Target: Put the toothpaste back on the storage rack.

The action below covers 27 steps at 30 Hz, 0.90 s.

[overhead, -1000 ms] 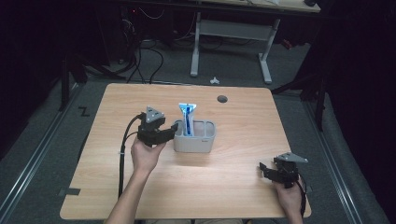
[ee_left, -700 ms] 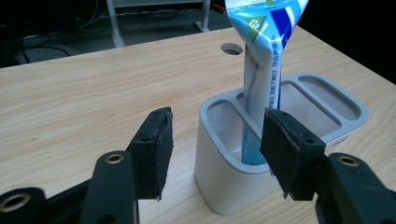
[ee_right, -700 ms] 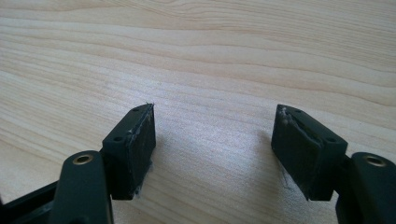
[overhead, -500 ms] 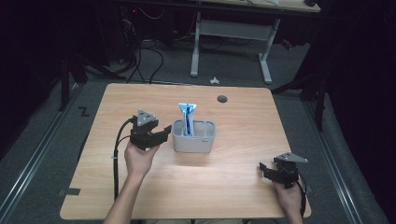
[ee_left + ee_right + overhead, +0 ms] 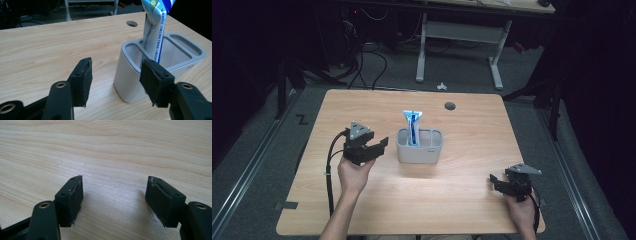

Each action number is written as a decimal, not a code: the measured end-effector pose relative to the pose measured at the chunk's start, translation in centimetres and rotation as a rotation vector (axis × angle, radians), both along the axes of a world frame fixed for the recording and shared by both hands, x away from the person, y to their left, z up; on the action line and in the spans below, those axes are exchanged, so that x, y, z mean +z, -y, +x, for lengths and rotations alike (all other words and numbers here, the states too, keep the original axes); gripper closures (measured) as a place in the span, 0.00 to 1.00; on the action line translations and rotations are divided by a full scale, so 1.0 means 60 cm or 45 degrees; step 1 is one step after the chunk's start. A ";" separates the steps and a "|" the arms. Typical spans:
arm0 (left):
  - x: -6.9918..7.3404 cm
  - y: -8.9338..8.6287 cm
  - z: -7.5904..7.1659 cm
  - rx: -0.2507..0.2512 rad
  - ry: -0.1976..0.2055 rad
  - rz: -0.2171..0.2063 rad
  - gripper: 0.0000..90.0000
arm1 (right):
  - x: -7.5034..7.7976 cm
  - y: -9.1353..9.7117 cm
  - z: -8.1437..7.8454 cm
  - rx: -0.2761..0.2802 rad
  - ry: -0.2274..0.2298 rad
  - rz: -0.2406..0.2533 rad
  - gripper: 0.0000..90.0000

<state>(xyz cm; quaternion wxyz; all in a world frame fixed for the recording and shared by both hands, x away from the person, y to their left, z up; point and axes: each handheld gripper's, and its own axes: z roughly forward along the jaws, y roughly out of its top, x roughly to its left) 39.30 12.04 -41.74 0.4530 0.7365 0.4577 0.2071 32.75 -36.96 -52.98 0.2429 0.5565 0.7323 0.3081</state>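
Toothpaste tube (image 5: 413, 126): upright in the left compartment of the grey holder (image 5: 420, 148), frame centre.
Change: my left gripper (image 5: 380, 145) has backed off leftward from the holder, so the tube looks placed.
Left jaws: wide apart, empty.
Right gripper (image 5: 498, 181): lower right, jaws apart, empty, over bare desk (image 5: 472, 125).

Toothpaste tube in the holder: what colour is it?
White with blue stripes and print; the toothpaste tube shows best in the left gripper view.
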 end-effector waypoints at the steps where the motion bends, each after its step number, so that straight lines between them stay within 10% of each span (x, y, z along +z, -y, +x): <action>1: -0.001 -0.001 -0.001 0.004 -0.001 0.004 0.48 | 0.000 0.000 0.000 0.000 0.000 0.000 0.34; 27: -0.021 -0.036 -0.017 0.047 -0.030 -0.030 0.50 | 0.000 0.000 0.000 0.000 0.000 0.000 0.34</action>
